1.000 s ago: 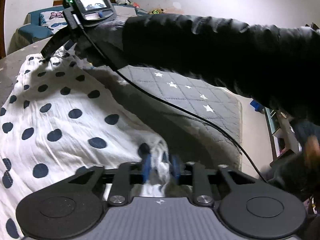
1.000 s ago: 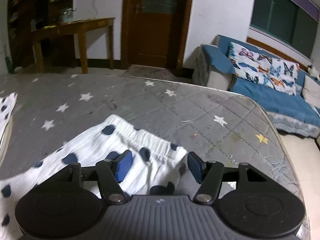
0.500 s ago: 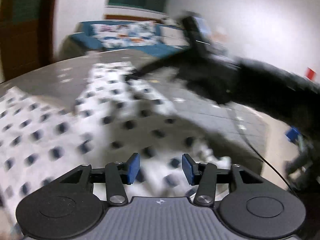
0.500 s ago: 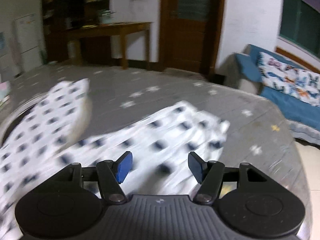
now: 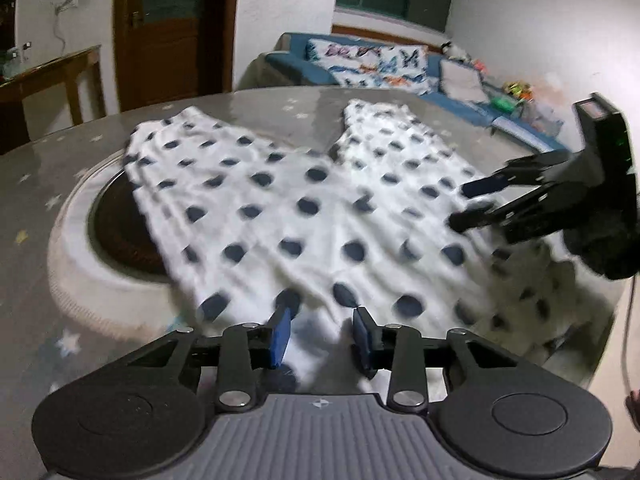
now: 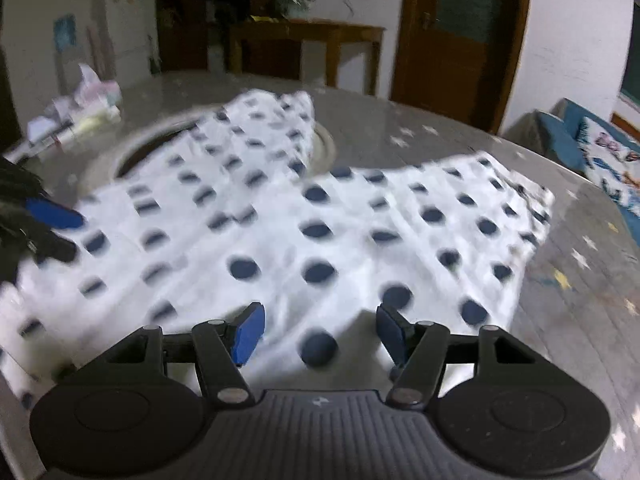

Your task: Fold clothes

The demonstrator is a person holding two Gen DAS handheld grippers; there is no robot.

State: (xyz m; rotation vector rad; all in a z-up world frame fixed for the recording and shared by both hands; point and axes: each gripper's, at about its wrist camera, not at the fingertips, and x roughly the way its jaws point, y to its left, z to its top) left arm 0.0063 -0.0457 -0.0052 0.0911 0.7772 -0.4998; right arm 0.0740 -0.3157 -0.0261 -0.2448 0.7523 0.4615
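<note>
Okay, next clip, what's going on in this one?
A person with a gripper in each hand is folding clothes. White polka-dot pants lie spread on a grey star-patterned cover, one leg draped over a round white basket. The left gripper and right gripper both have open jaws at the near edge, holding nothing. No fold is visible yet.

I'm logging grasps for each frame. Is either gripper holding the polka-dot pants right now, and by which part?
Nothing is held. The left gripper and right gripper are both open above the polka-dot pants, near the waist end.
</note>
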